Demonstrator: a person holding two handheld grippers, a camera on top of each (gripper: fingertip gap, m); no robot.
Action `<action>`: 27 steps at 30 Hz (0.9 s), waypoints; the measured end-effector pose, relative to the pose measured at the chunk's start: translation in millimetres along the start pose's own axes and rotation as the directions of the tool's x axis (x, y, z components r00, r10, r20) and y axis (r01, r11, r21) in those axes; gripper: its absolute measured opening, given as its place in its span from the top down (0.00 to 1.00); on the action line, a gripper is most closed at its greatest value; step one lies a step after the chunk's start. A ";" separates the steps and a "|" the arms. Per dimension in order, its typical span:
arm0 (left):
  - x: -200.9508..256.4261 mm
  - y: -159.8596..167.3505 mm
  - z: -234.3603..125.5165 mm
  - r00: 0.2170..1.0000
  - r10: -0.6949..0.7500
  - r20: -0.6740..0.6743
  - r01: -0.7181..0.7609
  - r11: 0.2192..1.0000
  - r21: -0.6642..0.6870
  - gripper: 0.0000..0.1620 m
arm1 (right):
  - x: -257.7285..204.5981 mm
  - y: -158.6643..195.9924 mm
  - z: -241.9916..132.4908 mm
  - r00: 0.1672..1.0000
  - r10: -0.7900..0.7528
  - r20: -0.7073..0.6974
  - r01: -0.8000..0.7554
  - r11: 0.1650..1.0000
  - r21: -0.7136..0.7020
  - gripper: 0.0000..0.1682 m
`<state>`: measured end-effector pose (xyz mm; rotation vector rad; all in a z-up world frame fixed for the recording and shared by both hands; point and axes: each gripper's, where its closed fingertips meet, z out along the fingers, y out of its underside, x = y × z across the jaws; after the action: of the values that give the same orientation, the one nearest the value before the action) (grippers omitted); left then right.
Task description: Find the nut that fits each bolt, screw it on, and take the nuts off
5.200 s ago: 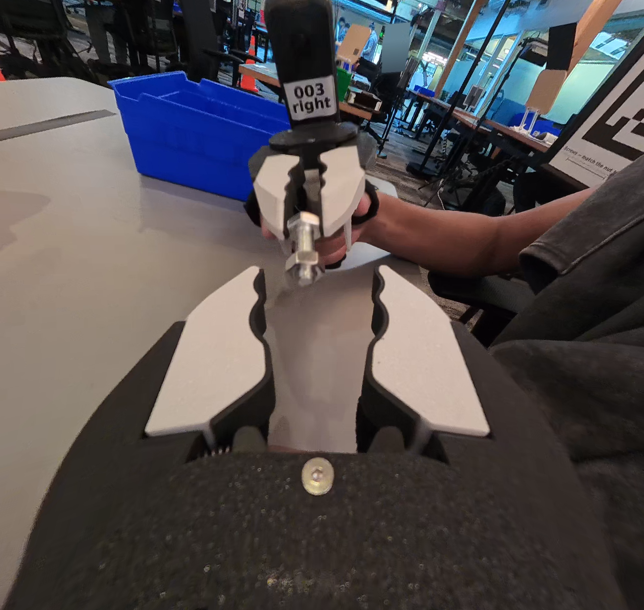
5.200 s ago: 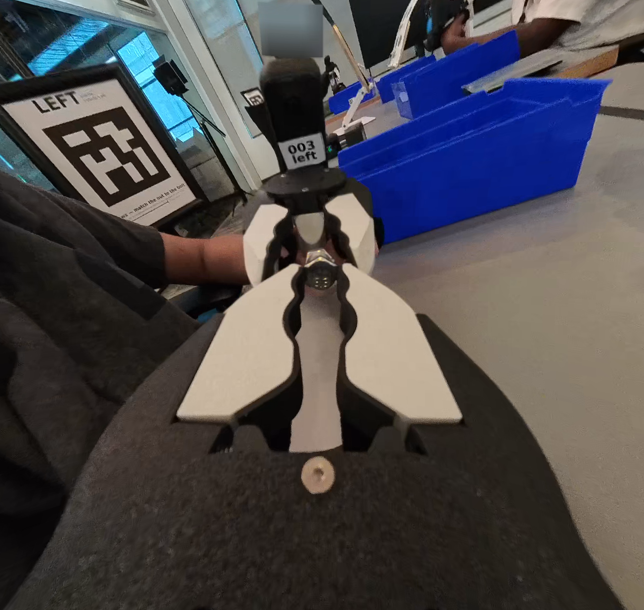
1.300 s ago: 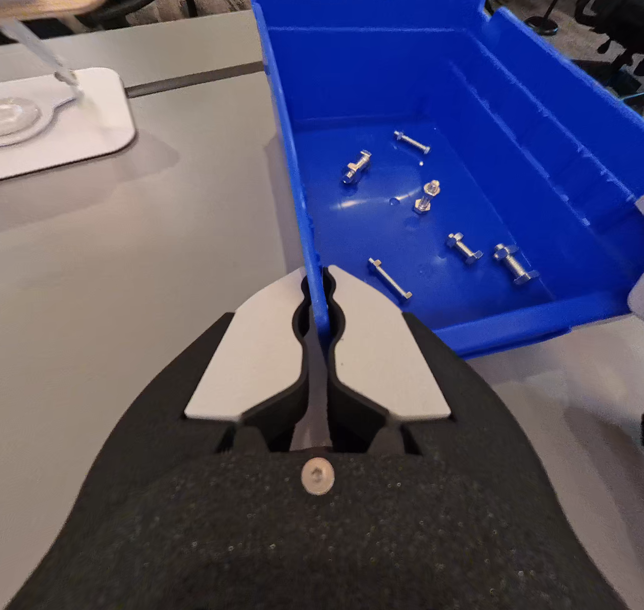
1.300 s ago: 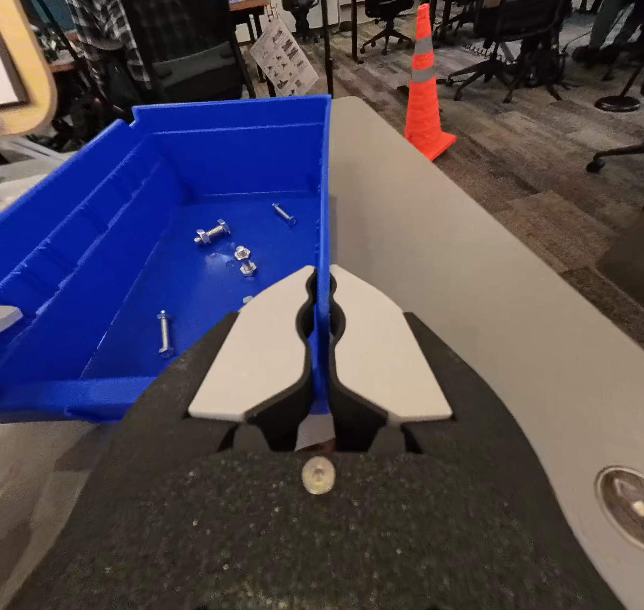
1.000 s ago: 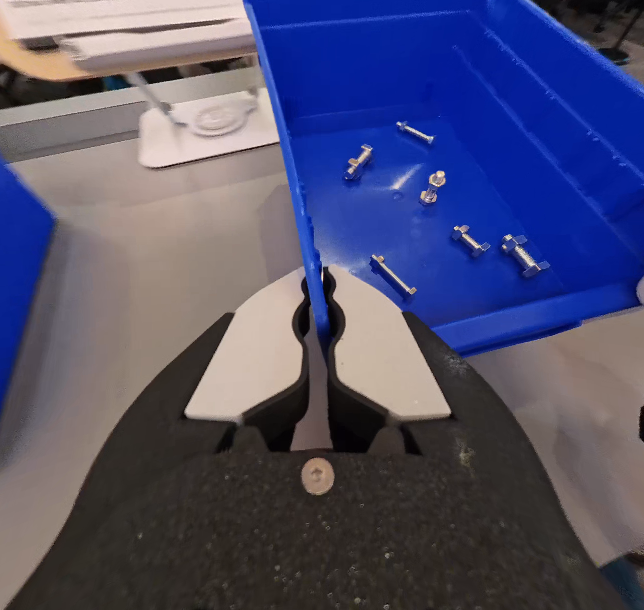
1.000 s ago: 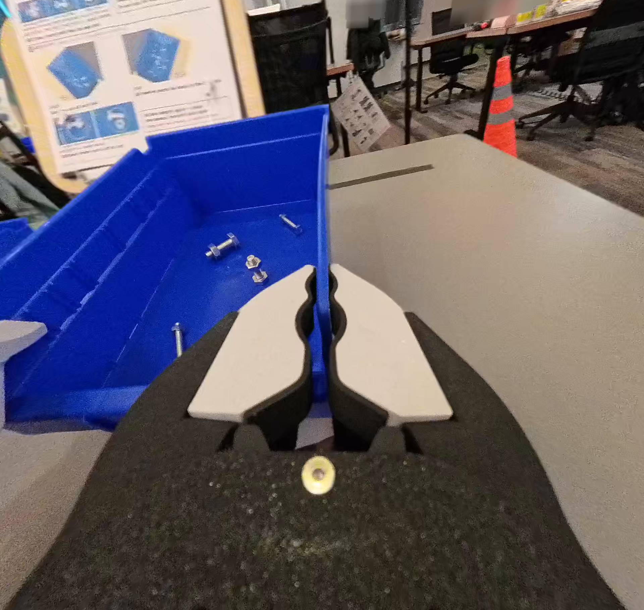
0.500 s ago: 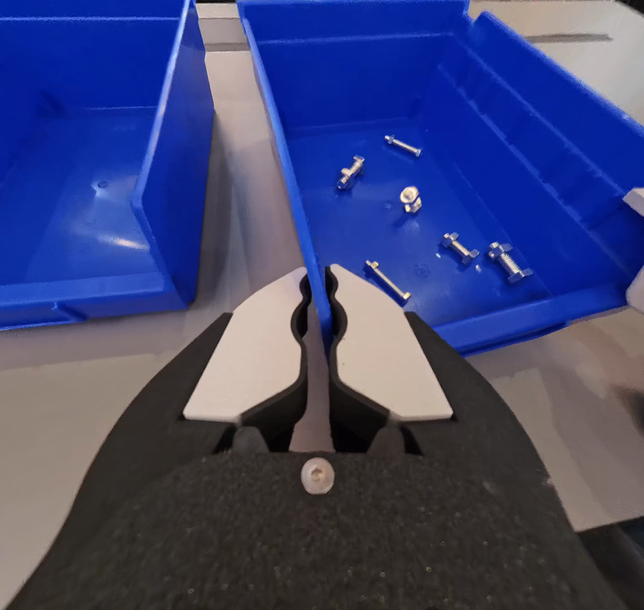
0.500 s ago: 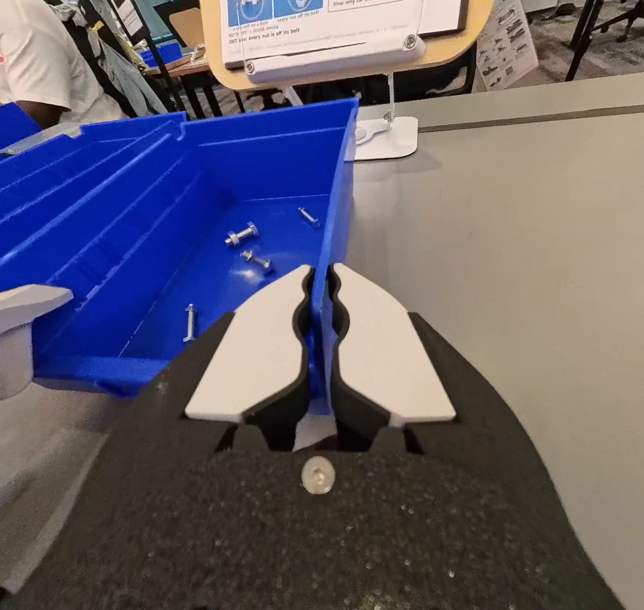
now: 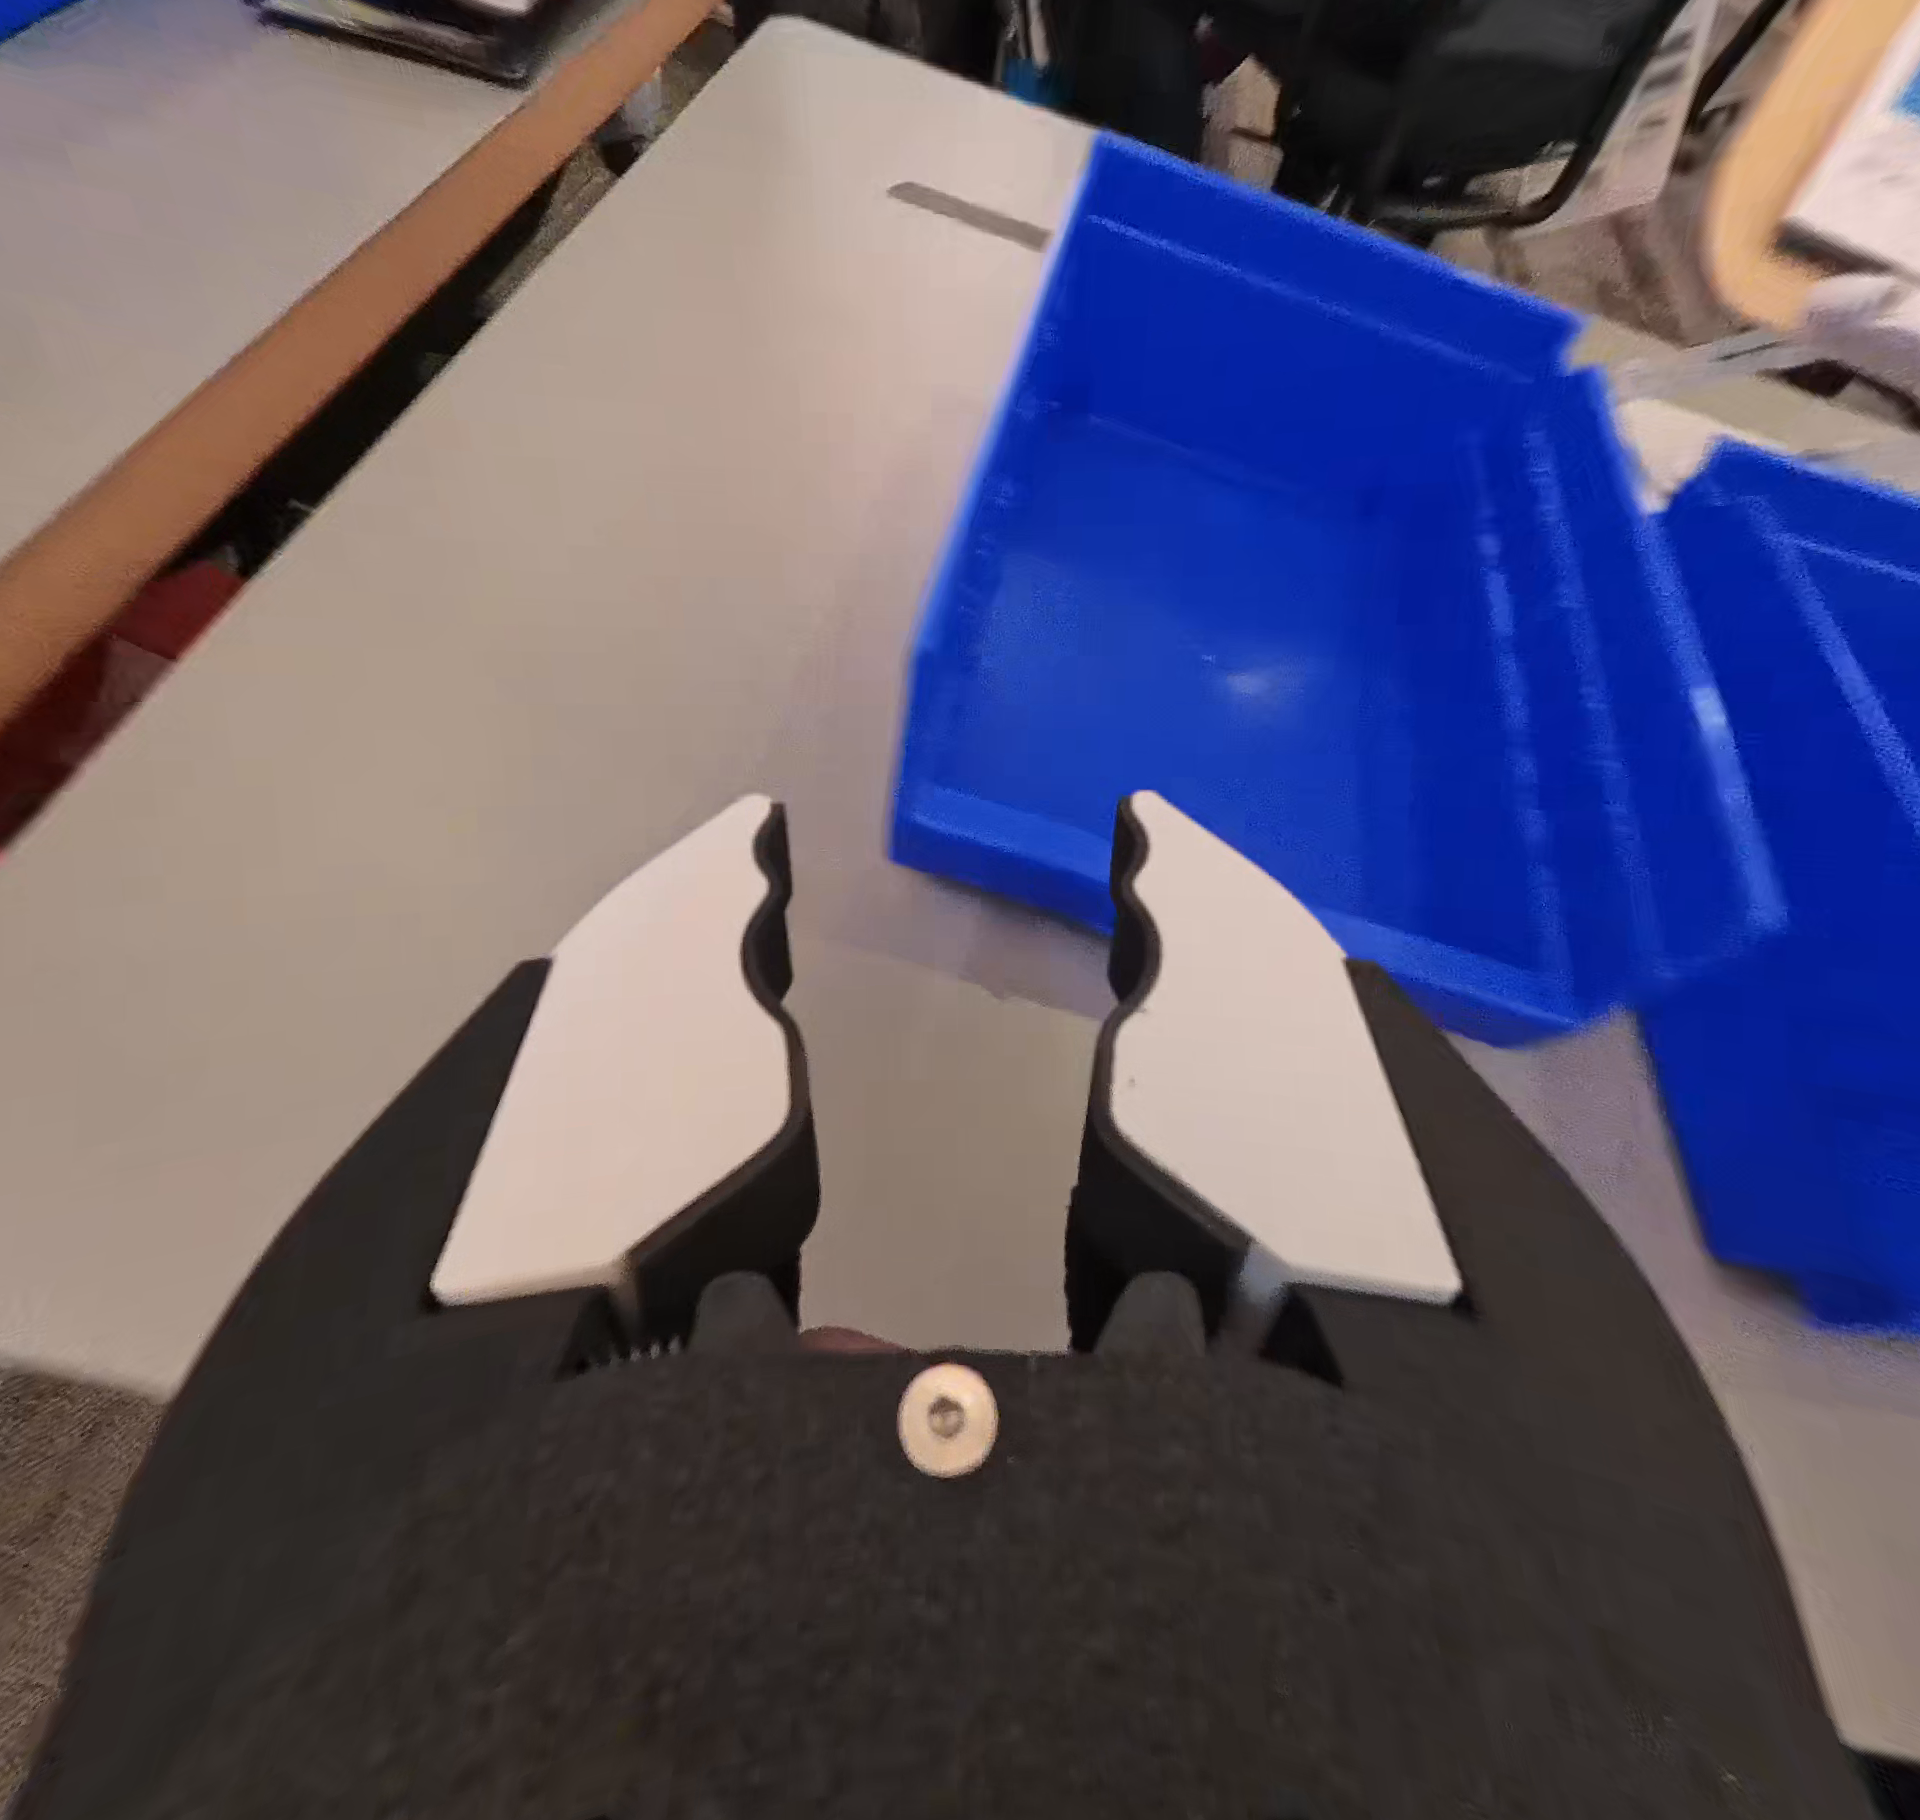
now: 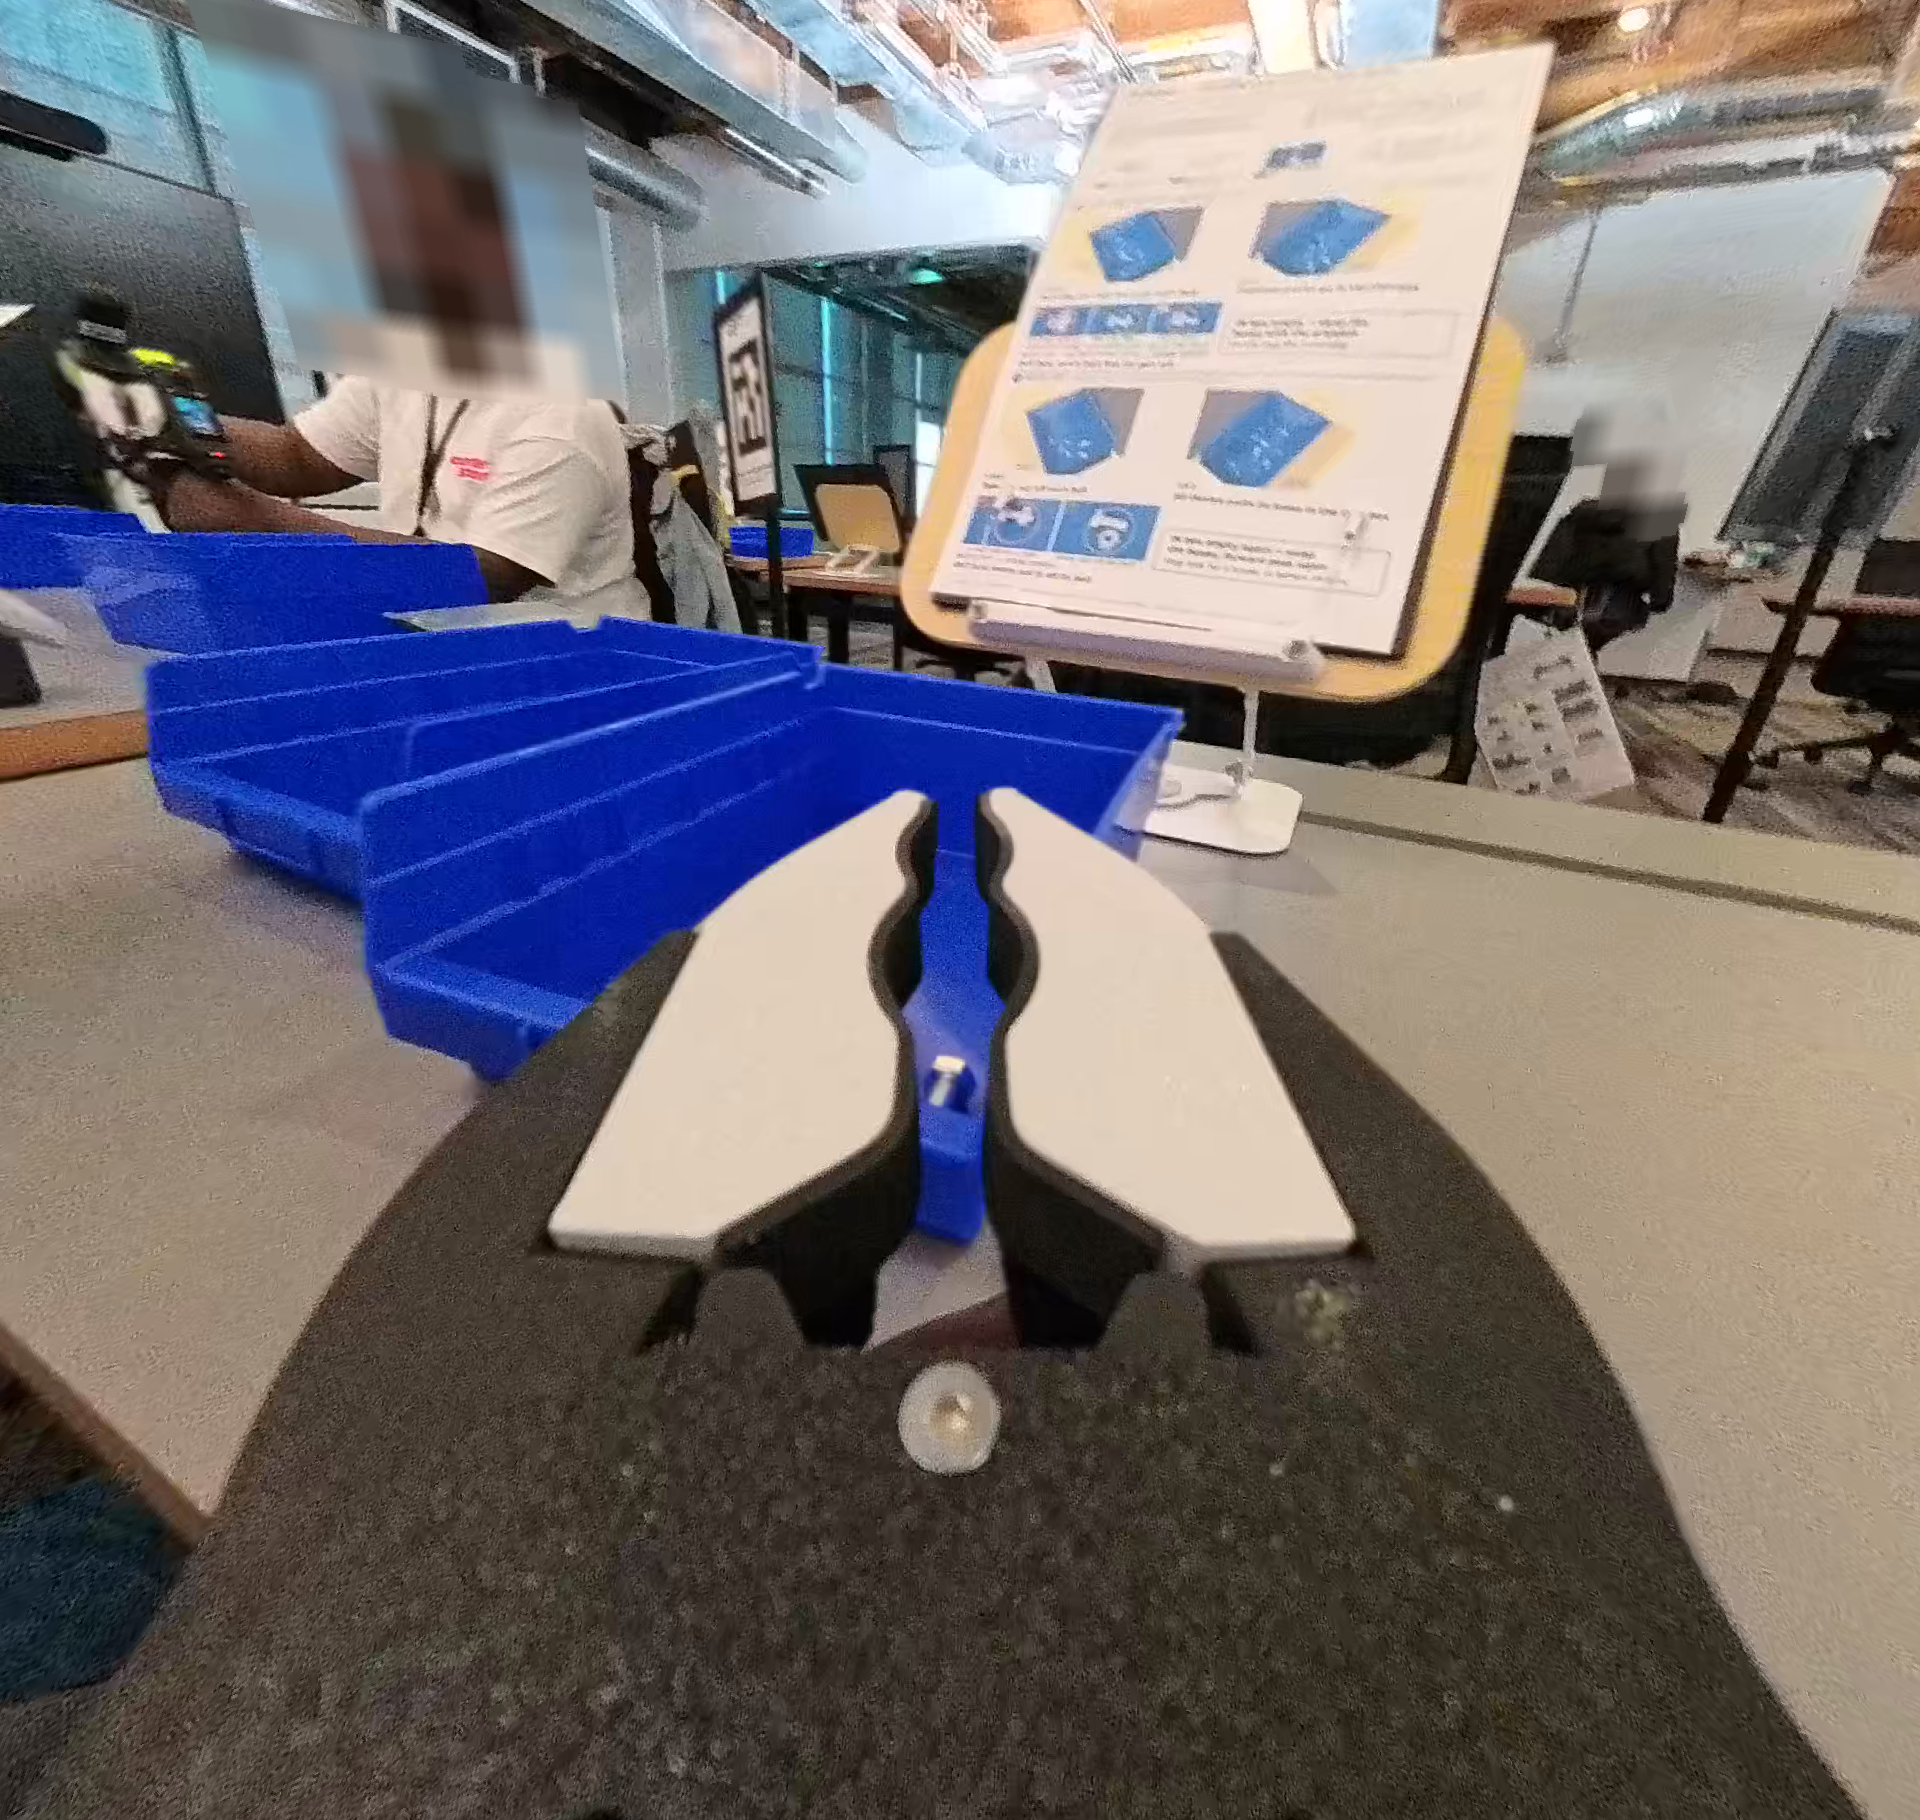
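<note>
Two blue bins on grey table (image 9: 499, 690). Left gripper (image 9: 951, 835) wide apart, holding nothing, hovering over table just short of empty bin (image 9: 1299, 627); second bin (image 9: 1829, 939) beside it on right, frame blurry. Right gripper (image 10: 956, 814) nearly together, pinching side wall of second bin (image 10: 623, 835). Small silver bolt (image 10: 945, 1079) visible in gap btwn fingers, lying inside that bin. Instruction sheet on stand (image 10: 1236, 368) behind bins. Person in white shirt (image 10: 499, 482) at far table.

small silver bolt (image 10: 943, 1083) in blue bin (image 10: 623, 897), between gripper fingers
</note>
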<state>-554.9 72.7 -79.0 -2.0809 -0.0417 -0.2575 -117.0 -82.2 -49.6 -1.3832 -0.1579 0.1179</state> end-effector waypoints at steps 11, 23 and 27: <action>7.6 2.0 99.7 0.985 0.134 -0.110 -0.148 0.981 -0.127 0.93 | -105.6 28.4 -1.0 0.942 0.020 0.335 0.021 0.993 -0.118 0.97; -3.5 69.4 -23.5 0.995 0.089 0.046 -0.085 0.992 -0.095 0.97 | -229.3 78.3 35.7 0.856 0.220 0.467 0.038 0.875 -0.482 0.73; -2.6 91.4 -62.4 0.992 0.103 0.078 -0.097 0.992 -0.077 0.97 | -240.2 84.6 60.3 0.899 0.257 0.355 -0.037 0.852 -0.523 0.72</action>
<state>-555.3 -26.7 -127.6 -2.1588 0.0232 -0.1145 -363.3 -50.5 -132.1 -1.8875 -0.4630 0.5397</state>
